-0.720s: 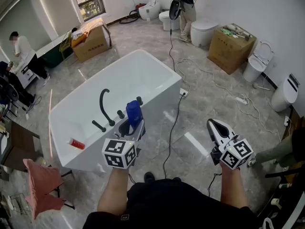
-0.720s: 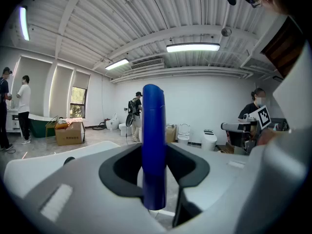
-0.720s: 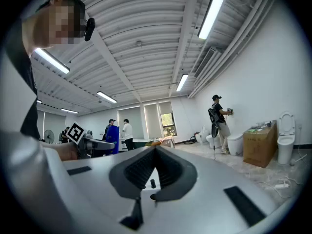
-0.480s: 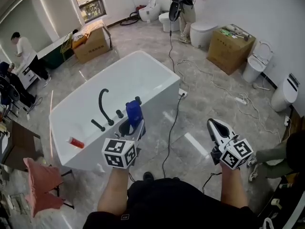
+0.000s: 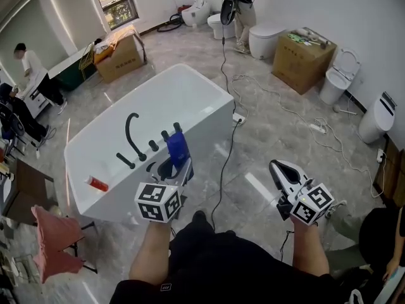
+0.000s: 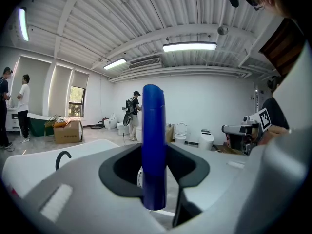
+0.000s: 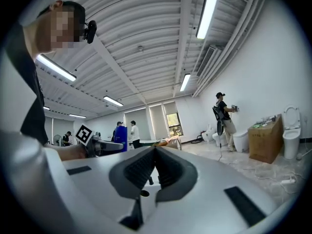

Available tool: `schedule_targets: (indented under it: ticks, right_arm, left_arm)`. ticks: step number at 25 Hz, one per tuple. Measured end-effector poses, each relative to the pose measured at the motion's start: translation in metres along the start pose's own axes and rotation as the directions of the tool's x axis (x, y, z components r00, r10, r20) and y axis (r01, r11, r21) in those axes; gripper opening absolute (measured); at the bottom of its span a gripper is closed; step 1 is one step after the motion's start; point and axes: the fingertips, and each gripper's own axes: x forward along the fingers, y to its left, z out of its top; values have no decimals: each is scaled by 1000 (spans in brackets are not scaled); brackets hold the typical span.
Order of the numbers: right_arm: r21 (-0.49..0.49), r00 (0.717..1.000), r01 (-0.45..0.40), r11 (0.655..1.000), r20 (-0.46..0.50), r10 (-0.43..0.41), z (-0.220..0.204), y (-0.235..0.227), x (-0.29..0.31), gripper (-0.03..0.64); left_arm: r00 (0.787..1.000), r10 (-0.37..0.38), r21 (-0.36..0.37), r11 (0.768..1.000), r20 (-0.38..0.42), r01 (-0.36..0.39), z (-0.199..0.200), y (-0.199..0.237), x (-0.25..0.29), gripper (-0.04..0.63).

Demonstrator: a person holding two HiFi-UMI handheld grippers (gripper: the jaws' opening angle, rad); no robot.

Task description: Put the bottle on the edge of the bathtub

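While the blue bottle (image 5: 178, 147) stands upright, pinched between the jaws of the left claw (image 5: 174, 168), the task looks only partly done: the bottle is picked up and carried, but not yet set down. It hangs in the air just short of the white bathtub (image 5: 205, 135), whose near edge lies right ahead of and below that claw. What seems left is a short reach forward, a lowering onto the flat rim, and a release. The rim ahead of the claw already carries a black curved faucet (image 5: 131, 135) and a row of small black knobs (image 5: 153, 145), so free space must be picked beside them. Further to the left of the claw a small red and white tube (image 5: 97, 183) lies on the same rim. The right claw (image 5: 279, 166) is pressed together with nothing in it, held level well off to the right of the tub over the floor, and appears to have no part in this step. As for containers, the tub's basin beyond the left claw shows bare and white, with no water that I can make out. Far beyond it a cardboard box (image 5: 119, 59) stands open with something yellowish inside; what exactly is too small to tell.
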Motion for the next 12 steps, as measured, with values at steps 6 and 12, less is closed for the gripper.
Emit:
schedule_targets:
  ticks: [6, 12]
  right_arm:
    - [57, 1000, -11, 998, -13, 12, -6, -9, 9, 11]
    - [120, 999, 42, 992, -32, -38, -19, -43, 19, 11]
  left_arm:
    - [1000, -12, -2, 1000, -9, 12, -1, 5, 12, 161]
    - [1000, -20, -14, 1000, -19, 20, -4, 17, 46, 161]
